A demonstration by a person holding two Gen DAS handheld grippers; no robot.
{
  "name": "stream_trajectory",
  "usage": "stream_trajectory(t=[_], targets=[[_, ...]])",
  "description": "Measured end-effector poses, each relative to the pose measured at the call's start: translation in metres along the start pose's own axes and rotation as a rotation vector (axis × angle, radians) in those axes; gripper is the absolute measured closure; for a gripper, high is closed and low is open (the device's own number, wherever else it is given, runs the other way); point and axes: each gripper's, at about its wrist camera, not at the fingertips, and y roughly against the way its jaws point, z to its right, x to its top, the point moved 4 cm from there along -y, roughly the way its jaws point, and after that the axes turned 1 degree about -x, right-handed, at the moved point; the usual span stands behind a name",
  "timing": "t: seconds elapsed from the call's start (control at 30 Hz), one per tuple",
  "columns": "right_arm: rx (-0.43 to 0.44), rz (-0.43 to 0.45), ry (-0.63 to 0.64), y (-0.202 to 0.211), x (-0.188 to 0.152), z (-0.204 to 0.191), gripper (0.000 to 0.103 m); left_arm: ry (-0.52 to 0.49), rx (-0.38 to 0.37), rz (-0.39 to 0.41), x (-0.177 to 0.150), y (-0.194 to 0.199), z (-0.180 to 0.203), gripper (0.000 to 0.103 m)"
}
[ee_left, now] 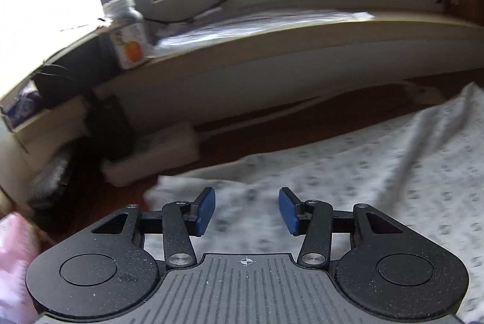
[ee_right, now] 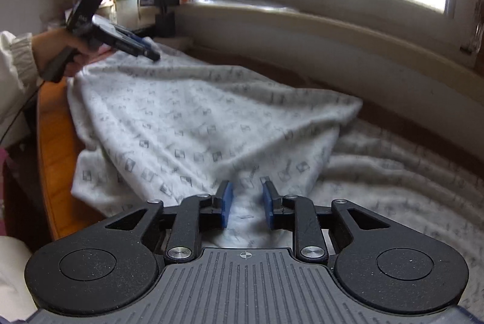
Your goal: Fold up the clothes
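Your left gripper (ee_left: 246,210) hangs over the near edge of the cloth (ee_left: 348,173) with its blue pads (ee_left: 205,210) set well apart and nothing between them. From the right wrist view you can see your left hand (ee_right: 65,53) holding that gripper at the far left corner of the cloth, a white cuff (ee_right: 18,58) at the wrist. Your right gripper (ee_right: 246,207) has a ridge of the cloth running up between its pads (ee_right: 227,204); they stand narrowly apart, and you cannot tell whether they press on it. The grey patterned cloth lies rumpled across the wooden table (ee_right: 53,142), below the windowsill (ee_left: 272,34), where a bottle (ee_left: 128,30) stands.
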Motion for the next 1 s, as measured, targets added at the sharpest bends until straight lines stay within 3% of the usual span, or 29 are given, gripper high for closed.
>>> stream_trajectory(t=[0.13, 0.4, 0.5, 0.53, 0.57, 0.63, 0.73, 0.8, 0.9, 1.0], targets=[[0.003, 0.008, -0.005, -0.001, -0.002, 0.002, 0.071, 0.078, -0.033, 0.038, 0.003, 0.005, -0.024, 0.048], [0.036, 0.016, -0.049, 0.003, -0.003, 0.007, 0.063, 0.062, 0.017, 0.000, 0.007, -0.018, -0.042, 0.053], [0.027, 0.015, -0.035, 0.003, -0.003, 0.005, 0.062, 0.054, 0.000, 0.002, 0.003, -0.016, -0.043, 0.076], [0.023, 0.015, -0.031, 0.003, -0.003, 0.004, 0.062, 0.051, -0.004, 0.011, 0.002, -0.013, -0.043, 0.089], [0.021, 0.015, -0.028, 0.003, -0.003, 0.004, 0.062, 0.056, 0.001, 0.037, 0.003, -0.008, -0.043, 0.090], [0.019, 0.014, -0.028, 0.003, -0.003, 0.004, 0.062, 0.144, -0.008, 0.109, 0.006, 0.005, -0.052, 0.090], [0.016, 0.014, -0.028, 0.003, -0.004, 0.004, 0.061, 0.241, 0.013, 0.092, 0.007, 0.005, -0.064, 0.088], [0.014, 0.013, -0.028, 0.003, -0.004, 0.005, 0.061, 0.223, 0.076, 0.061, 0.006, 0.000, -0.064, 0.085], [0.010, 0.014, -0.030, 0.004, -0.004, 0.005, 0.060, 0.229, 0.130, 0.064, 0.008, 0.002, -0.063, 0.072], [0.012, 0.014, -0.035, 0.004, -0.003, 0.006, 0.060, 0.234, 0.095, 0.114, 0.018, 0.008, -0.050, 0.061]])
